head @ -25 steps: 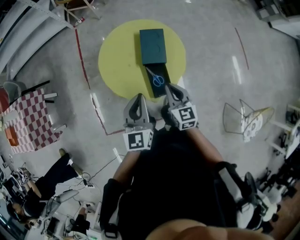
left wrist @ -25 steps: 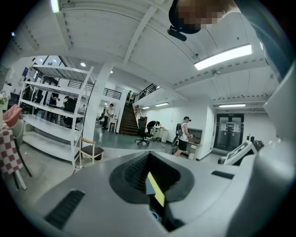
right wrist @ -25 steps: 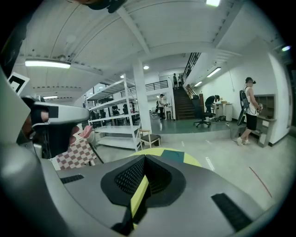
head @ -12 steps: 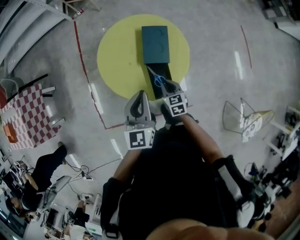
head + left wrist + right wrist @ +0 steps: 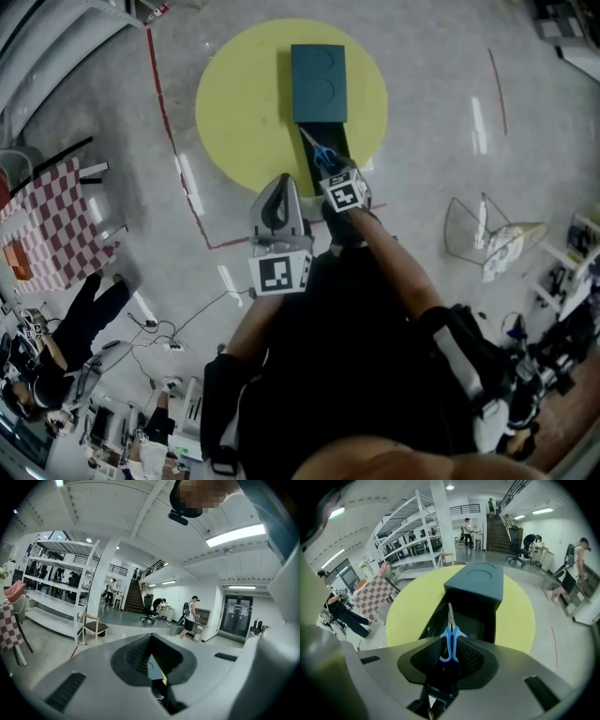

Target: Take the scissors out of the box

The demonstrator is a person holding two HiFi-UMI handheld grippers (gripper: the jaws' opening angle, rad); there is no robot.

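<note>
- Two grippers show in the head view. Over the last second the right gripper point(image 5: 330, 173) has pushed forward to the near, open end of the box point(image 5: 318, 70). It's now right on the scissors point(image 5: 318, 151), which lie in the dark pulled-out tray point(image 5: 337, 139) on the yellow circle point(image 5: 239, 103). The left gripper point(image 5: 278, 187) hangs back, near and left of it.
- Left gripper view: jaws a little apart, nothing between them, only the room beyond.
- Right gripper view: the blue handles point(image 5: 450, 645) sit between the ribbed pads point(image 5: 425, 657), with the blades point(image 5: 450, 613) pointing far into the box. Looks clamped on the handles to me, though the fisheye makes it hard to swear the pads really bite.
- So the reach is done but the scissors haven't left the box. Lifting them out is what's left.
</note>
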